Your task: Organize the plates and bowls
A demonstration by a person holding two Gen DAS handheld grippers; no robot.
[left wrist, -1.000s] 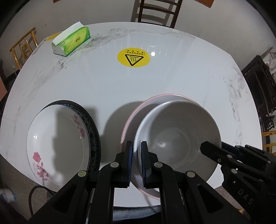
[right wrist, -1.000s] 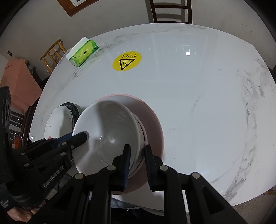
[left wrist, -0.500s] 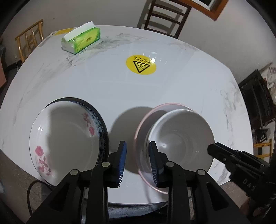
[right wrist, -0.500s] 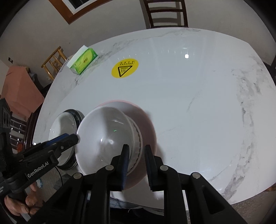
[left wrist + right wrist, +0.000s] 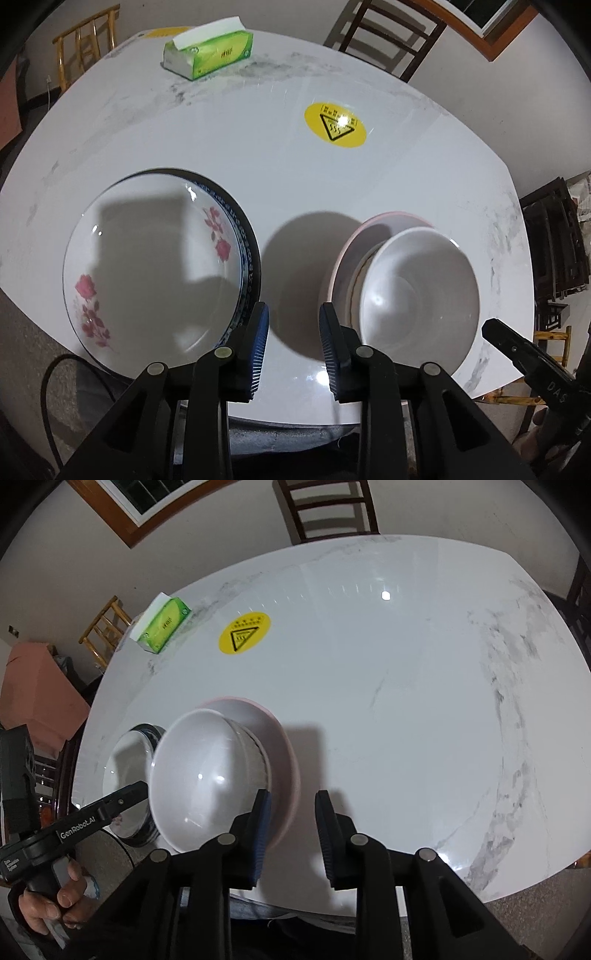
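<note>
The left gripper hangs over the near edge of the table, its jaws apart with only bare marble between them. The right gripper is also apart and its jaws are opening; nothing is between them, though its left finger stands in front of the rim of the pink plate.

The white bowl sits in a stack on this pink plate, close to the near edge. Just beside it, toward the left near corner, lies the rose-patterned plate on a dark-rimmed plate — these two stacks are near but apart. A hand holds the left gripper's handle beyond the table edge.

Farther out the marble top is glossy, with grey veins and a lamp reflection. A yellow warning sticker is near the middle, and a green tissue box rests at the far left edge. The right half of the table carries nothing — wide room there. Around the table stand a dark wooden chair at the far side, a yellow wooden chair at the left, and a wood-framed window in the wall.
</note>
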